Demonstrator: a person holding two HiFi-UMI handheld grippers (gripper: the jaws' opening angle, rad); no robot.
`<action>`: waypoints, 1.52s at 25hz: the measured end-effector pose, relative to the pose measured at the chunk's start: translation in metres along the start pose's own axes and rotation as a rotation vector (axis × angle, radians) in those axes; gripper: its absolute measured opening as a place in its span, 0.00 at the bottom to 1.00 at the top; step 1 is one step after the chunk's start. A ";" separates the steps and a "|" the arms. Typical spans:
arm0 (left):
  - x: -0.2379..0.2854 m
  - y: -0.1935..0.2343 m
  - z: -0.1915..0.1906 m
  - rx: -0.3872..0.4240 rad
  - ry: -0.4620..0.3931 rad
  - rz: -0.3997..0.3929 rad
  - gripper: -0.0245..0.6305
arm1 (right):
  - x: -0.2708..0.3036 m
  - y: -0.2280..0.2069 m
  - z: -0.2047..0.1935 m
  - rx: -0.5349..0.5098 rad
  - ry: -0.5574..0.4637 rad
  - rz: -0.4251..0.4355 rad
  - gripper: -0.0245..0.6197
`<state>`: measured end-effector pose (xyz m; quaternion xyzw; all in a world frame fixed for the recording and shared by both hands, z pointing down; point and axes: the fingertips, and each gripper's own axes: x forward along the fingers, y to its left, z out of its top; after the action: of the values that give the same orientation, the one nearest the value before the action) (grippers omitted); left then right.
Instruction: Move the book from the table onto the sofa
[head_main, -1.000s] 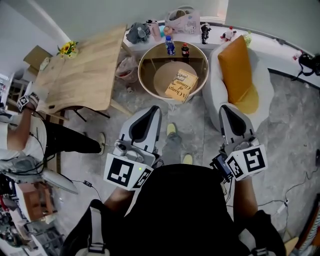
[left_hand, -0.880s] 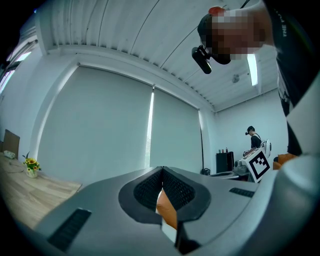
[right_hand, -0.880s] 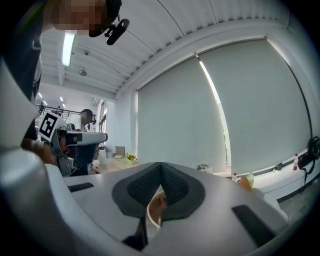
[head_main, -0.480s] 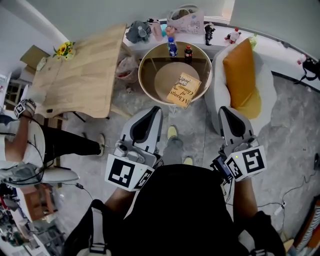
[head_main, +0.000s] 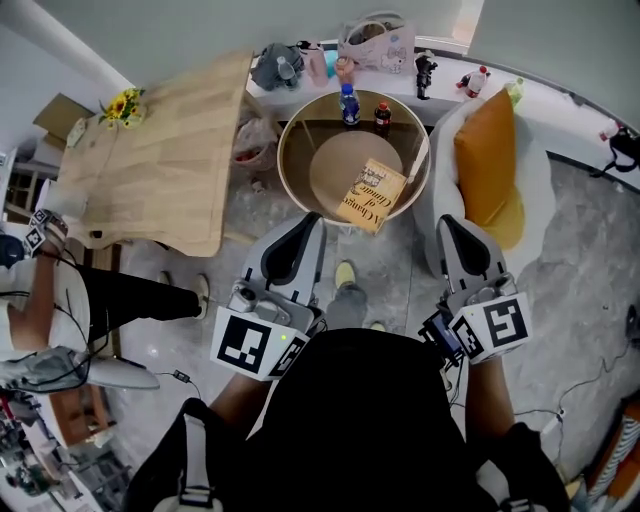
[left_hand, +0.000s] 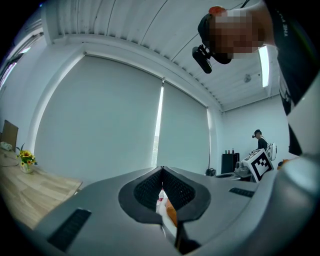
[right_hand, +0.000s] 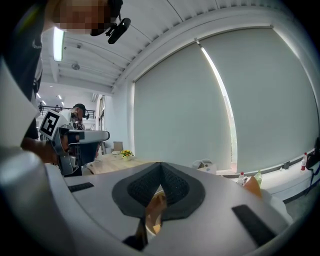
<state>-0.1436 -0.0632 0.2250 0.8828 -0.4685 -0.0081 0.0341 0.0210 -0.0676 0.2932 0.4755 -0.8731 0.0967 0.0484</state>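
- Nearest the person's dark torso, both hands hold their tools out ahead at about waist height, side by side and well apart, marker cubes toward the body.
- The left gripper (head_main: 306, 222) points forward roughly level. Its jaws are pressed together with nothing between them.
- The right gripper (head_main: 451, 224) points forward, tipped slightly down. Its jaws are likewise closed and empty.
- Beyond the tips and between the two grippers stands the round table (head_main: 292, 168), with neither gripper touching it.
- The book (head_main: 372, 194) lies flat on that table, toward its right side, cover up.
- Two bottles (head_main: 348, 103) stand at the table's far edge.
- Just right of the table is the white sofa (head_main: 540, 195), an orange cushion (head_main: 487, 160) propped on it.
- Off to the left is a wooden table (head_main: 160, 150).
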 end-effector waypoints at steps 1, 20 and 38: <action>0.004 0.005 0.000 -0.003 0.003 -0.001 0.06 | 0.005 -0.002 0.000 0.000 0.005 -0.002 0.05; 0.057 0.073 -0.004 -0.043 0.014 -0.052 0.06 | 0.085 -0.017 0.020 -0.018 0.024 -0.063 0.05; 0.073 0.140 -0.015 -0.078 -0.006 -0.067 0.06 | 0.146 -0.015 0.021 -0.106 0.062 -0.102 0.05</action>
<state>-0.2175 -0.2009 0.2507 0.8960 -0.4379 -0.0301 0.0667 -0.0457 -0.1995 0.3005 0.5127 -0.8498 0.0624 0.1055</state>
